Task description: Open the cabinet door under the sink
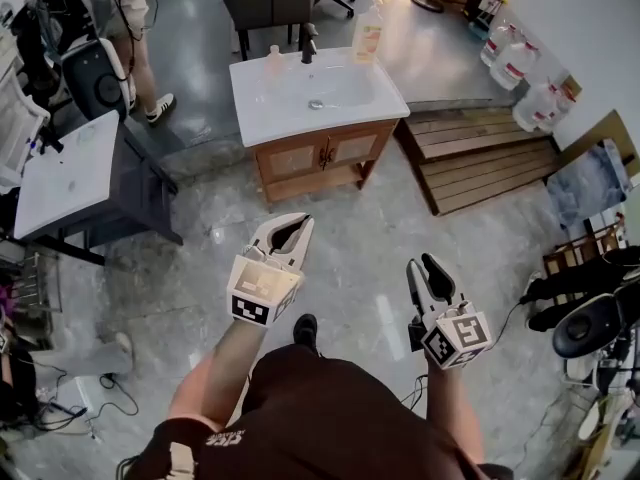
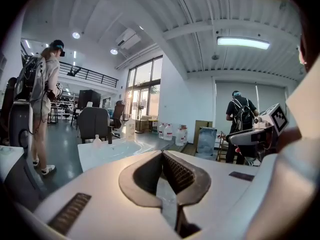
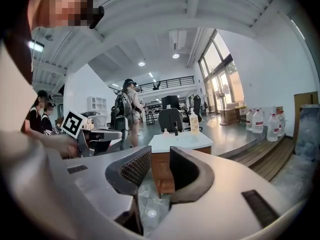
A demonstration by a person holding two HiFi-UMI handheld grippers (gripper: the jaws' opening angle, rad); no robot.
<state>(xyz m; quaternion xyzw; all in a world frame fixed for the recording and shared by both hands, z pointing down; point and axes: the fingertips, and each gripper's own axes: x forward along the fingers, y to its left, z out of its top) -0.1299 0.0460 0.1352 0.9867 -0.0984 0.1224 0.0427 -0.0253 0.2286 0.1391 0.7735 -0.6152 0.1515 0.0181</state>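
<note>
Right hand-held gripper (image 1: 422, 264) parted, empty | cabinet door (image 1: 352, 148) well ahead, shut

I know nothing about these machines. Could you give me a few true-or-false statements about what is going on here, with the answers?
1. The cabinet doors under the sink are closed. True.
2. The left gripper is gripping a door handle. False: its jaws are shut on nothing, and it is well short of the cabinet, out over the floor.
3. The right gripper has its jaws apart with nothing between them. True.
4. The top of the sink is bare. False: a bottle stands at its back corner, near the tap.
</note>
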